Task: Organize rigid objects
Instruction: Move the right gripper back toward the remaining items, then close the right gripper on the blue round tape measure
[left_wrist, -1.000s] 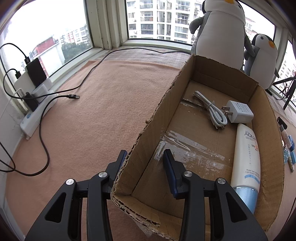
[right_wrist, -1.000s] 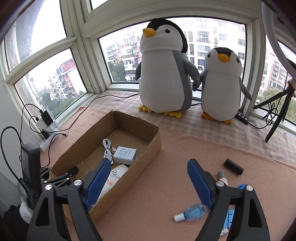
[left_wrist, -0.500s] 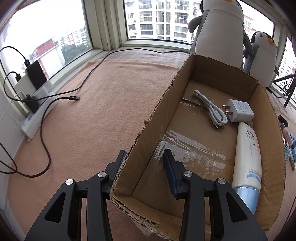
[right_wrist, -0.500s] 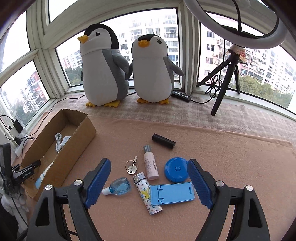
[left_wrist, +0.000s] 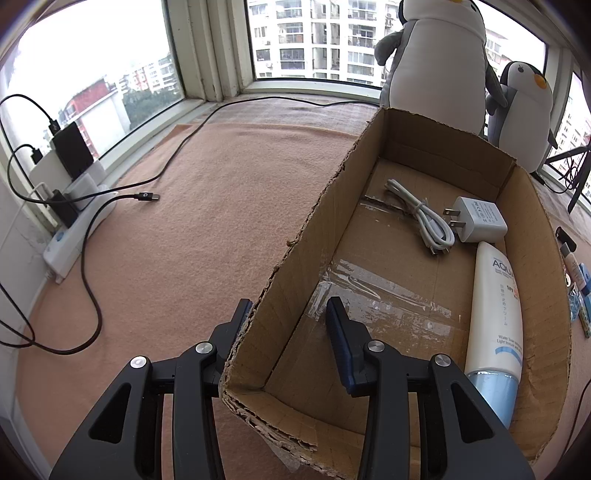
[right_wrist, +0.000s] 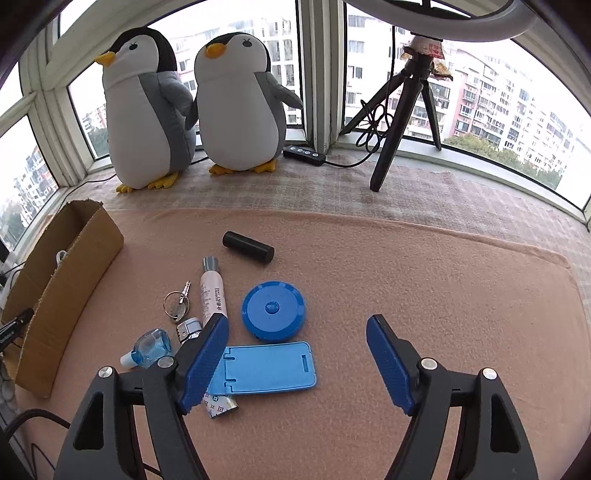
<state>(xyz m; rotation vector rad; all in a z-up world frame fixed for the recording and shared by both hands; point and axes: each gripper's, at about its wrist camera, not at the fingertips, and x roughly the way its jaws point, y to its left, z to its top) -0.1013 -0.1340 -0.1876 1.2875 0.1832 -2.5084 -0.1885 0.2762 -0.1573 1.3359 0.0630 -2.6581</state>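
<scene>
The step in hand looks like fetching the next loose item for the cardboard box (left_wrist: 424, 280), which fills the right half of the left wrist view and shows at the left edge of the right wrist view. The left hand-held gripper (left_wrist: 290, 308) straddles the box's near wall, one finger outside and one inside, jaws partly apart; whether they pinch the cardboard I cannot tell. Inside lie three things: one white tube (left_wrist: 495, 317), one charger plug (left_wrist: 478, 218) and one coiled cable (left_wrist: 421, 214). The right hand-held gripper (right_wrist: 297, 338) hangs wide open and empty over the blanket, low in the frame. Below it wait seven items: one blue phone stand (right_wrist: 269, 367), one blue round disc (right_wrist: 273, 309), one black cylinder (right_wrist: 248, 247), one small tube (right_wrist: 212, 293), one blue bottle (right_wrist: 149, 349), one lighter (right_wrist: 218, 404) and one key ring (right_wrist: 177, 304). Next, I judge, it must drop onto one, likely the stand, and close.
</scene>
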